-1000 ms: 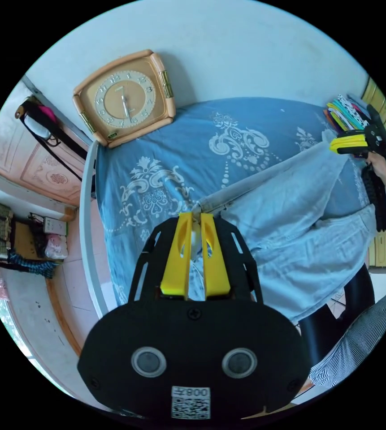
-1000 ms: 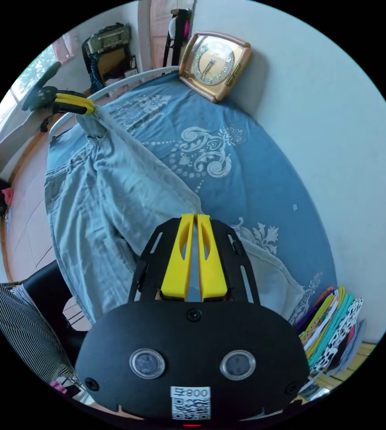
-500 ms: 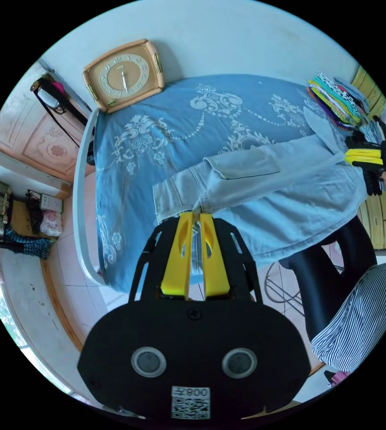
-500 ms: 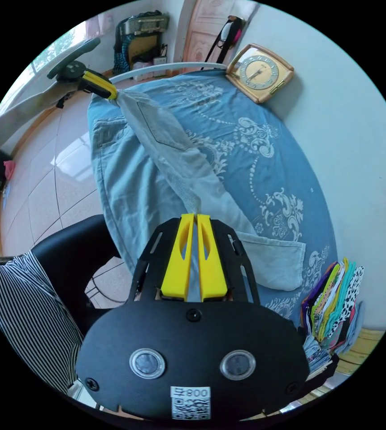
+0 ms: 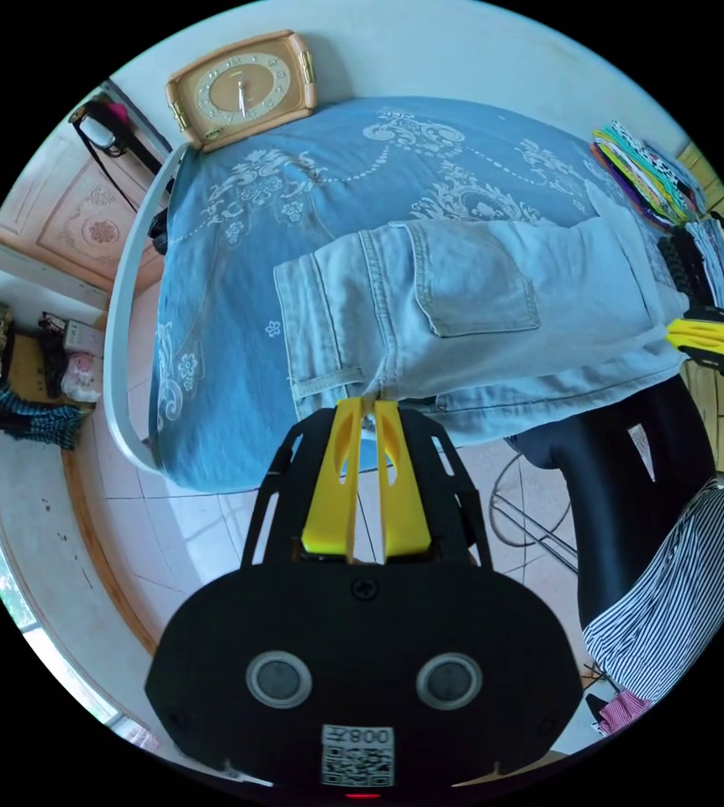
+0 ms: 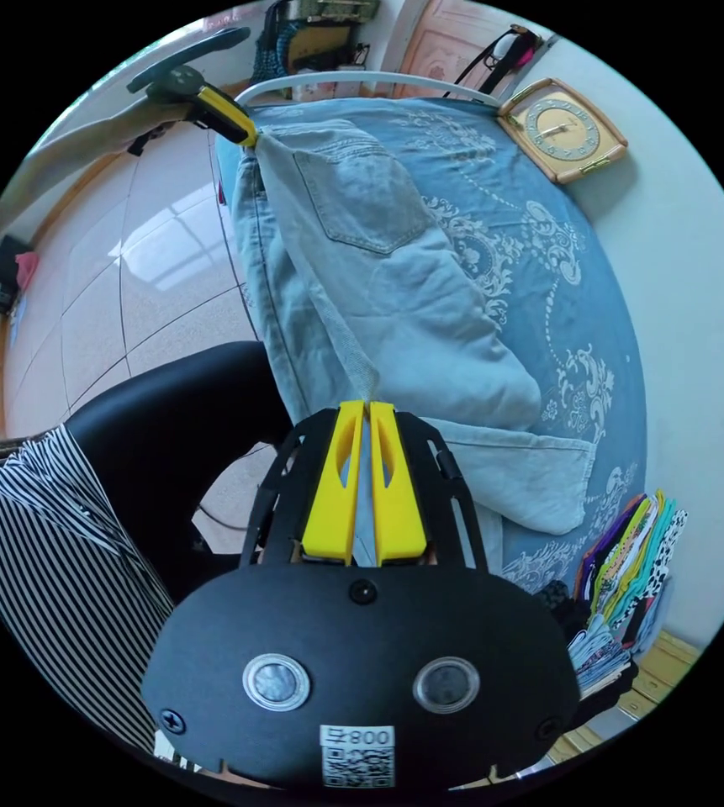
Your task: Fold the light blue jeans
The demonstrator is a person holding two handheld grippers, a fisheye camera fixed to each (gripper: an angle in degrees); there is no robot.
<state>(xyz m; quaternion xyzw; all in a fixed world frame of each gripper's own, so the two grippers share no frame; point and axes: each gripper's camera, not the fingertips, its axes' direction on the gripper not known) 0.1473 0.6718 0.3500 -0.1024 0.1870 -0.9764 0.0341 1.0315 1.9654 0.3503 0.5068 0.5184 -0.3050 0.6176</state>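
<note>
The light blue jeans (image 5: 479,319) lie along the near edge of the table, on its blue patterned tablecloth (image 5: 294,193), already doubled leg over leg, with a back pocket facing up. Part of the lower layer hangs over that near edge. The first fold looks done; judging by the length left, the crosswise folds that shorten the legs toward the waist are not yet made. The long axis runs along the near edge: waistband at the end toward the clock (image 5: 240,84), legs running toward the stack of coloured cloths (image 6: 631,546). The left gripper (image 5: 366,403) has its jaws closed on the waistband edge. The right gripper (image 6: 360,405) is clamped on the edge of the upper leg further along, the denim taut between them.
</note>
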